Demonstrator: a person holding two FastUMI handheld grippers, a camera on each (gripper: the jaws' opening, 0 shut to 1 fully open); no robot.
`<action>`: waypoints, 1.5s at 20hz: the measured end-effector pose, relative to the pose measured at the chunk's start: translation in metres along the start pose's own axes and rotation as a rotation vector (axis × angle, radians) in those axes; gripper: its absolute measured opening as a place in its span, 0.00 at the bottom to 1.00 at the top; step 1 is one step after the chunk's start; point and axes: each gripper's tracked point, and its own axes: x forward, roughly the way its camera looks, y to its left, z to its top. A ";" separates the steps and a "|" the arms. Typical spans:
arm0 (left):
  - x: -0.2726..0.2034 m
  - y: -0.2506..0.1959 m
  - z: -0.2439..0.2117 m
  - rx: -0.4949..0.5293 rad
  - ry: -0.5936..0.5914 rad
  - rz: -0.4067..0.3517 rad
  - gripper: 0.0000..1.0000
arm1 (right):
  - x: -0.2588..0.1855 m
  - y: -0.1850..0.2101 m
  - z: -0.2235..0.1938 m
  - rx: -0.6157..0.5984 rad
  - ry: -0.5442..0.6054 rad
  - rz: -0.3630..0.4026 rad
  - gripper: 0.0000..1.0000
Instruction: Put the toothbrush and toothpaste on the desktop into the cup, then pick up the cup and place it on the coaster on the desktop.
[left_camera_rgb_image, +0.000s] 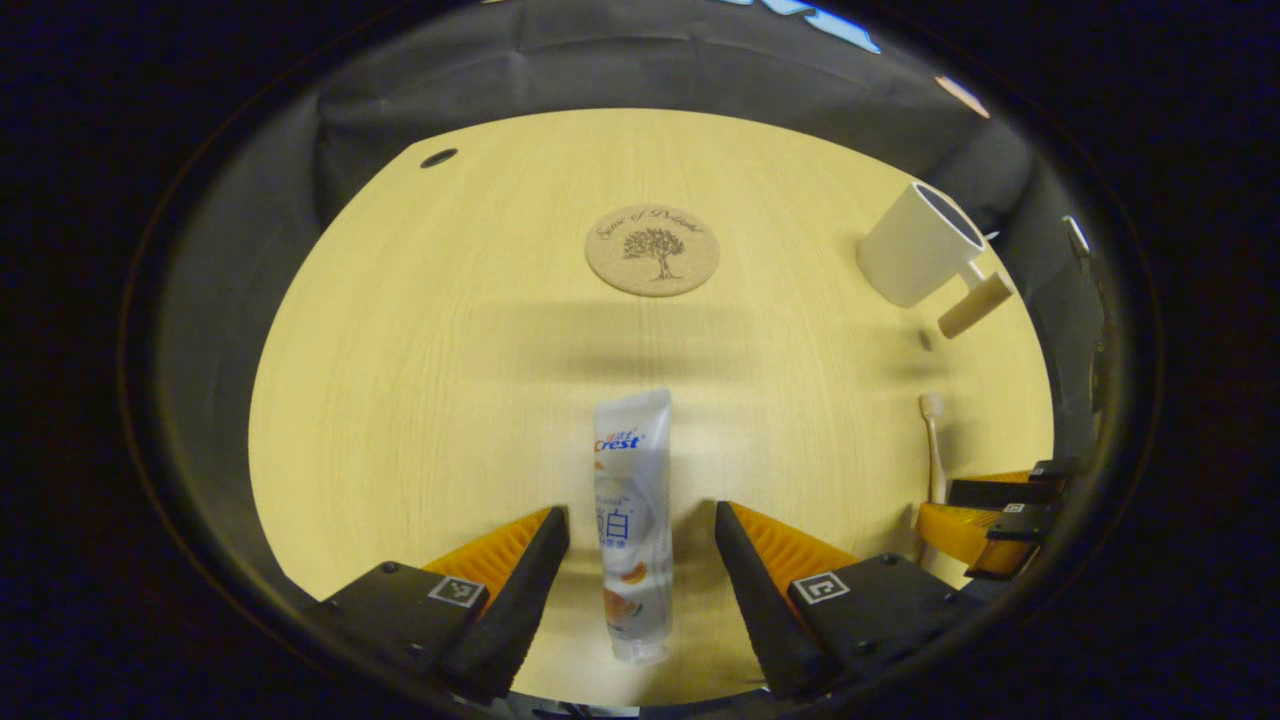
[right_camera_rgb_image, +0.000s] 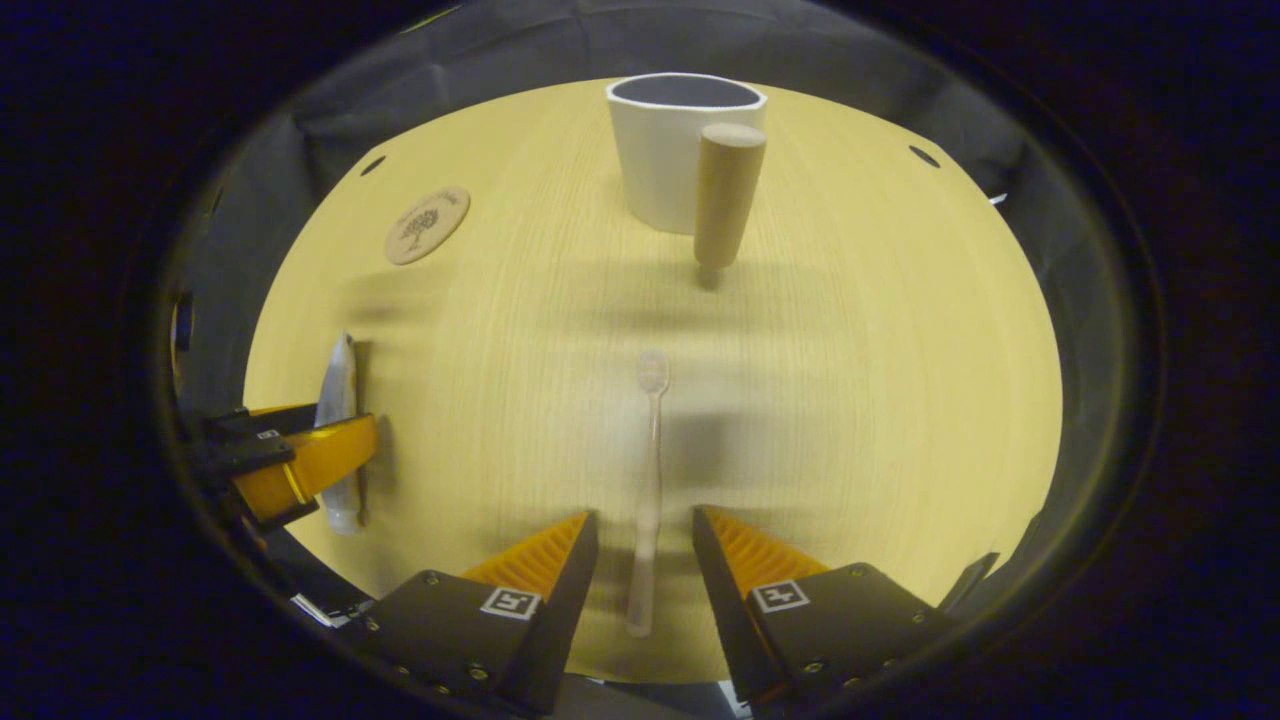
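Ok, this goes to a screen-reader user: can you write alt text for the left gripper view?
The left hand-held gripper hangs open astride a white plastic toothpaste tube lying on the pale wooden desktop. Beyond lie a round cork coaster and, right, a white cup with a wooden handle.

The pale yellow wood-grain counter (left_camera_rgb_image: 450, 350) carries a round tan cork coaster (left_camera_rgb_image: 652, 250) printed with a dark tree. The white cup (right_camera_rgb_image: 665, 150) has a beige wooden handle (right_camera_rgb_image: 727, 195); the white toothpaste tube (left_camera_rgb_image: 632, 520) shows orange fruit.
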 end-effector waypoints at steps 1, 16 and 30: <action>0.001 0.001 -0.001 0.000 0.007 0.002 0.95 | 0.001 0.001 -0.003 -0.007 0.012 -0.004 0.58; 0.007 0.002 0.000 0.036 0.036 0.034 0.50 | 0.003 0.001 -0.012 0.000 0.081 0.001 0.12; 0.005 0.004 0.002 0.042 0.012 0.028 0.28 | -0.005 0.006 -0.010 0.043 0.062 0.055 0.06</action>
